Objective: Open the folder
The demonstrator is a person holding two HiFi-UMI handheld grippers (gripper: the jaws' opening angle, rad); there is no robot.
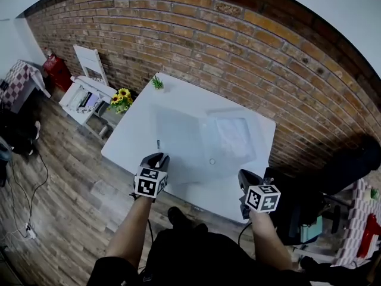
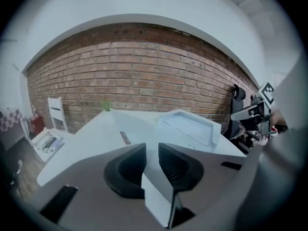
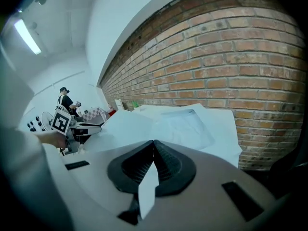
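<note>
On the white table [image 1: 178, 94], against the brick wall, the translucent folder [image 1: 205, 139] lies spread in two leaves, so the opening looks essentially done. Its left leaf rests flat on the tabletop. The right leaf carries what seems to be a sheet or pocket, and from the left gripper view that half [image 2: 187, 126] appears slightly raised at its far edge, though the pale plastic on a pale table makes this hard to judge. What may be left is only to press that side flat, if anything.

Opened out, the folder's long axis runs left to right across the table, roughly along the wall. The fold between the leaves runs from the wall side towards the person, and the inside faces up.

Both tools hover at the table's near edge, apart from the folder. The left gripper [image 1: 156, 159] has its jaws spread with nothing between them, only tabletop showing through the gap. The right gripper [image 1: 245, 177] has its jaws pressed together on nothing.
</note>
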